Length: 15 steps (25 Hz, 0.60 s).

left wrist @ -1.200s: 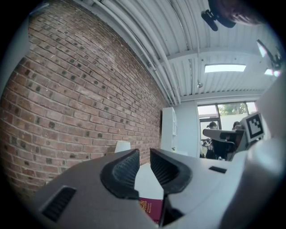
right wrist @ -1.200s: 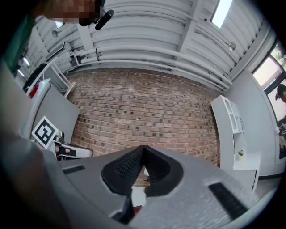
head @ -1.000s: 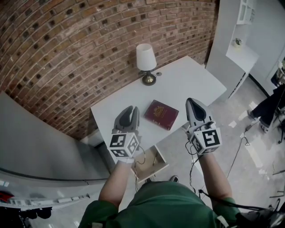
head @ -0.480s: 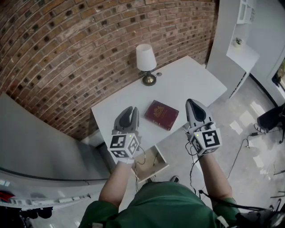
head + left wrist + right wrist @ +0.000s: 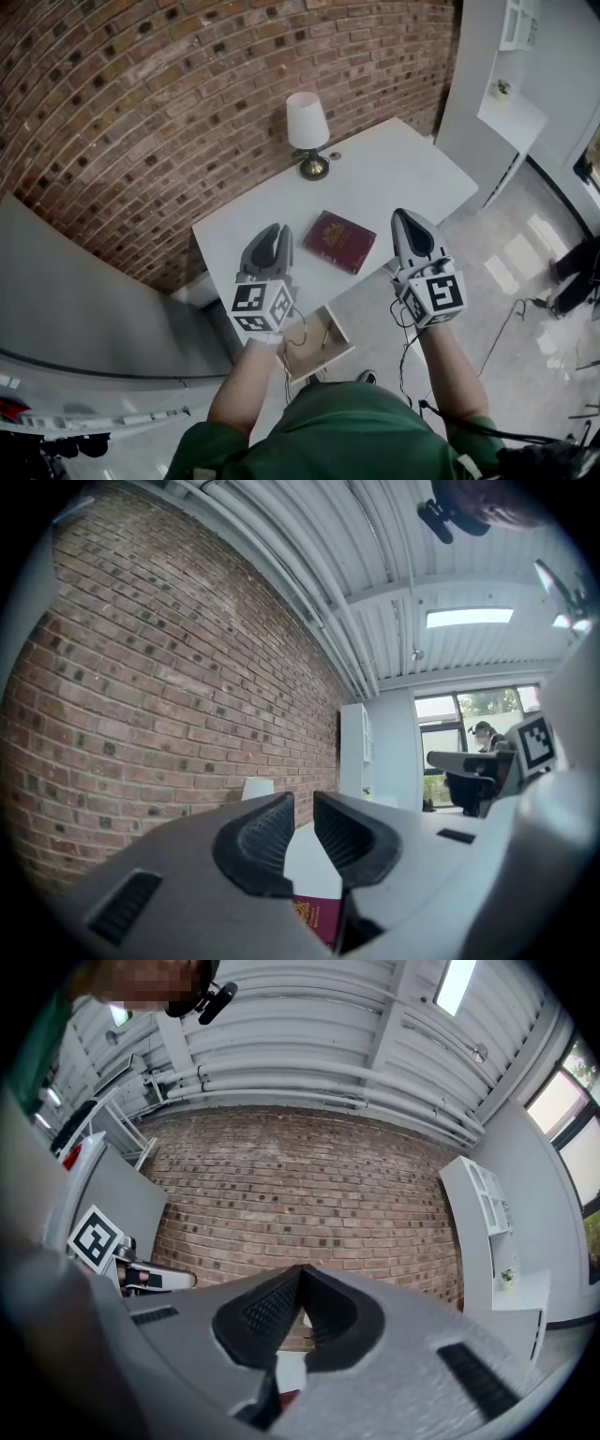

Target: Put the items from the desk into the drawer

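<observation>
A maroon book lies flat on the white desk, in front of a white-shaded lamp. Below the desk's front edge a small wooden drawer stands pulled out, and I see nothing in it. My left gripper hovers over the desk's near left part, left of the book, its jaws a narrow gap apart and empty. In the left gripper view the book shows through that gap. My right gripper hangs right of the book near the front edge. Its tips touch, with nothing between them.
A brick wall backs the desk. A white shelf unit stands at the right. A grey panel fills the left side. Cables lie on the floor to the right, where a person's leg shows at the edge.
Both grippers hold still. Only the person at the right edge of the head view has shifted.
</observation>
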Available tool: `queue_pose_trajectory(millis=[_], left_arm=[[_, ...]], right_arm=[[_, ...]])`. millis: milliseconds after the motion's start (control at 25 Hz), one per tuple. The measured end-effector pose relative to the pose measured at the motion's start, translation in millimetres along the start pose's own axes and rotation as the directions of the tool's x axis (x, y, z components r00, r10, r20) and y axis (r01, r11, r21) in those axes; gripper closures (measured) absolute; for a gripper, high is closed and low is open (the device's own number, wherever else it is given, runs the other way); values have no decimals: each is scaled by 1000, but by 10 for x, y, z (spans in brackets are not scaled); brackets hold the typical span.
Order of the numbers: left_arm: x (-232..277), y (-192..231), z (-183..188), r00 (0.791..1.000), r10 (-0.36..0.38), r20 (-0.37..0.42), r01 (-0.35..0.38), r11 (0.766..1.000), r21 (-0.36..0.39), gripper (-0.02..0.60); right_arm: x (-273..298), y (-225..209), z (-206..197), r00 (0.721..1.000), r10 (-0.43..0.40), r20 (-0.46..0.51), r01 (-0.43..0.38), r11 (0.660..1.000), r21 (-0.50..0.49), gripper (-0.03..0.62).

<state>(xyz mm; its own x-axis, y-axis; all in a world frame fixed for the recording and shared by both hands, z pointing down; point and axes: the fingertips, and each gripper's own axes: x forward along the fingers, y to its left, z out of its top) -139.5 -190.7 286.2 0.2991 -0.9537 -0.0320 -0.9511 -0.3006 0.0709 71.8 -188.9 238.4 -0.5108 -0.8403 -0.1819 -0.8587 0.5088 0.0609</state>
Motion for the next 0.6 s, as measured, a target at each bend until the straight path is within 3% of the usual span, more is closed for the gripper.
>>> queue_pose_trajectory(millis=[600], left_arm=[[51,-189,120,1000,-13,12,13,999,44,525]], right_arm=[[-50,-73,15,1000,15,7,-15,1000,10,591]])
